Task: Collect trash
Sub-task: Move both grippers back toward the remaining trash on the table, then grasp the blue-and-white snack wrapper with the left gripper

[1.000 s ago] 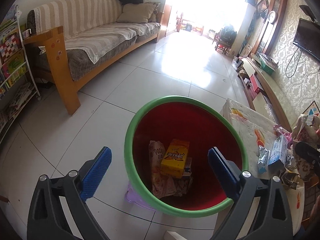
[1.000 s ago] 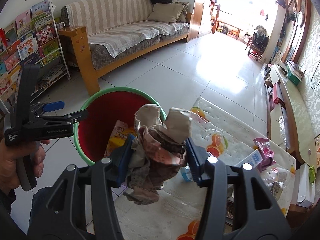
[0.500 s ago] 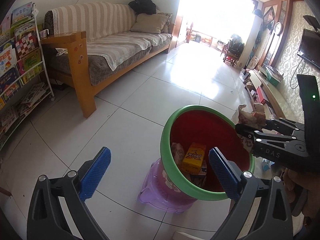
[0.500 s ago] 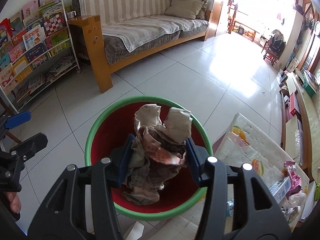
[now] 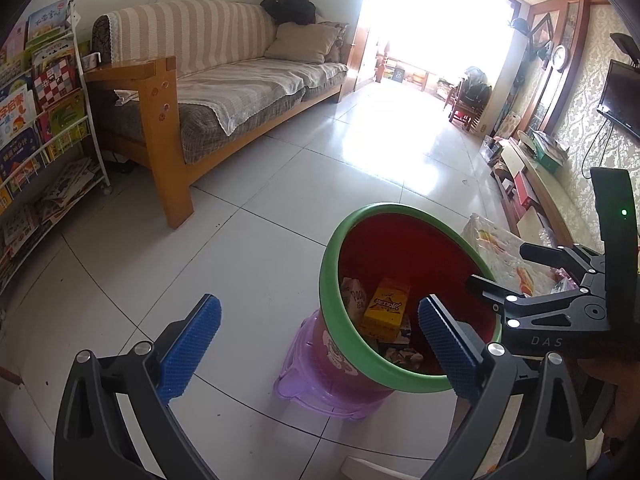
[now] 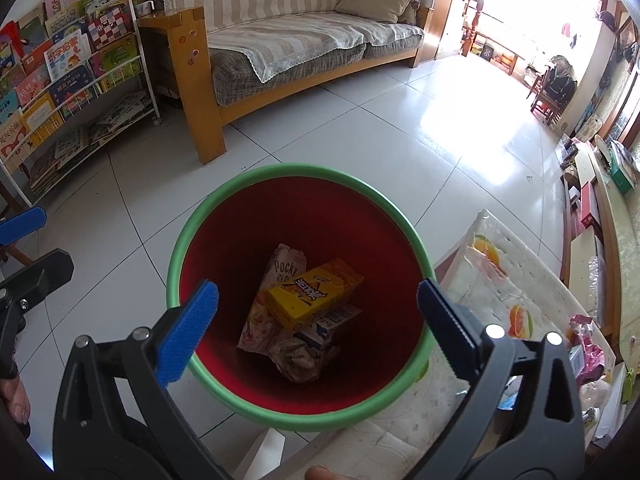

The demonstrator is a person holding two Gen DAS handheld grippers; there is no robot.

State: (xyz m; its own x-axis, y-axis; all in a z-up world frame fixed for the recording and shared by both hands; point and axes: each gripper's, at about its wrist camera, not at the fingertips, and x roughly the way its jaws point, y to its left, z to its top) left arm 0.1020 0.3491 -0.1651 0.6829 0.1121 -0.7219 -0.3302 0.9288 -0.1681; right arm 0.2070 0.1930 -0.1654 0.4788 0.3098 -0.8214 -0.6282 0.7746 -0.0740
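The red bin with the green rim stands on a purple plastic stool on the white tiled floor, hard against the corner of the desk with its fruit-print cover. Wide bare floor runs from the bin out to the wooden sofa and the book rack, and on toward the bright doorway.

The right hand-held gripper hangs over the bin mouth pointing down into it, its jaws having just sprung wide apart, with nothing between the blue pads. Below it, the crumpled paper wad lies on the bin floor, touching a yellow carton and a Pocky wrapper.

The left hand-held gripper hovers beside the bin, jaws spread wide and empty, one pad across the near rim in view, the other over bare floor. More wrappers sit on the desk.
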